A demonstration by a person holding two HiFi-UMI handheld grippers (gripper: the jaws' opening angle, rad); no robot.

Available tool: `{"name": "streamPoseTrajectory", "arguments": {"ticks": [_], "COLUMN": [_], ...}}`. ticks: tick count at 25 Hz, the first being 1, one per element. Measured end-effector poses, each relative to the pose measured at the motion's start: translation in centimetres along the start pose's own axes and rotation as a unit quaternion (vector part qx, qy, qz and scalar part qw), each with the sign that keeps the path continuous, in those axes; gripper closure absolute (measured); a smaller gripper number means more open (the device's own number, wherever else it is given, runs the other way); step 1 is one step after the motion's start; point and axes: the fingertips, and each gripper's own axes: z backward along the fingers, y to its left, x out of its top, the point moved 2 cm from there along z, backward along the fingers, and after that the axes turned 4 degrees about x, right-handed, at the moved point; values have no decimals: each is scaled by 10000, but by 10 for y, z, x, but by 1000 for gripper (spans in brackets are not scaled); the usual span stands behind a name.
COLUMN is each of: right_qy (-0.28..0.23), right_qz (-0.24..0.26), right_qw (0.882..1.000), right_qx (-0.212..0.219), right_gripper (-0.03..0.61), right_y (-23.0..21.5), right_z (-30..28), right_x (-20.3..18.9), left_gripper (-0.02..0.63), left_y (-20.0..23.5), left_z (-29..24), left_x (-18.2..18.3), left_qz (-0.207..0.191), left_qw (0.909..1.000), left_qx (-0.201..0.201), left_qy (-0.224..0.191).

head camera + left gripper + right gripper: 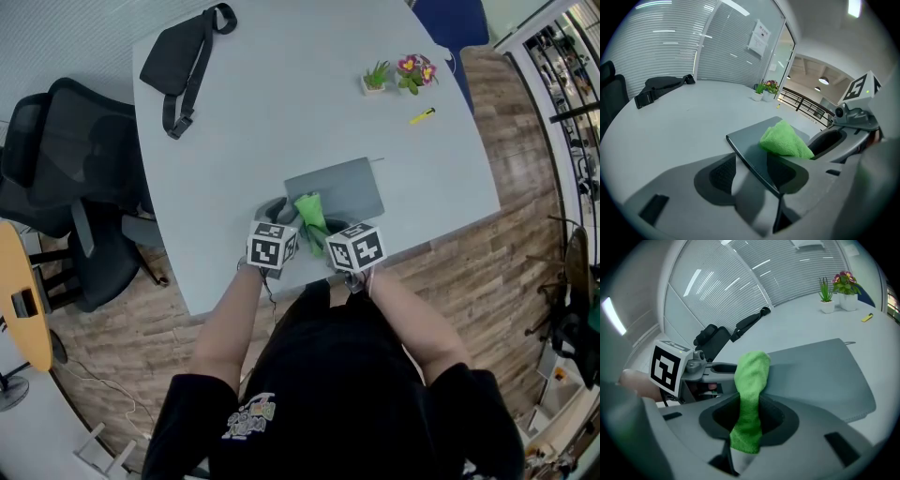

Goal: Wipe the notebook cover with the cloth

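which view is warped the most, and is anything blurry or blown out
Left gripper view and right gripper view: heavy fisheye, dark rounded corners, bowed blinds. Left gripper view: ceiling light blown out; green cloth and notebook sharp, near jaws soft. Head view: table edges curve mildly, light even, shadows faint.

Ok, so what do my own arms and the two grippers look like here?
The left gripper and right gripper are matte grey moulded plastic with darker recessed jaws. Each carries a white cube printed with black square markers. You wear short black T-shirt sleeves; the forearms are bare.
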Motion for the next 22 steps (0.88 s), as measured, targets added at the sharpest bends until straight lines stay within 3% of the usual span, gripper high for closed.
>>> {"name": "streamPoseTrajectory", "arguments": {"ticks": [5, 22], "right_qy": [27, 107], "right_qz": [-336, -175], "right_qw": [9992, 9998], "right_qx": [205, 23], "right_gripper": [468, 469], "right_y": [2, -28], "right_z": [-8, 11], "right_x": [-8, -7], "left_gripper": [417, 417], "left_y": [1, 1], "left_z": [-1, -1], "left_x": [-1, -1], "left_qz": [-13, 16], "left_qw": [10000, 10000], "left_qx": [5, -12], "left_qy": [-4, 19]}}
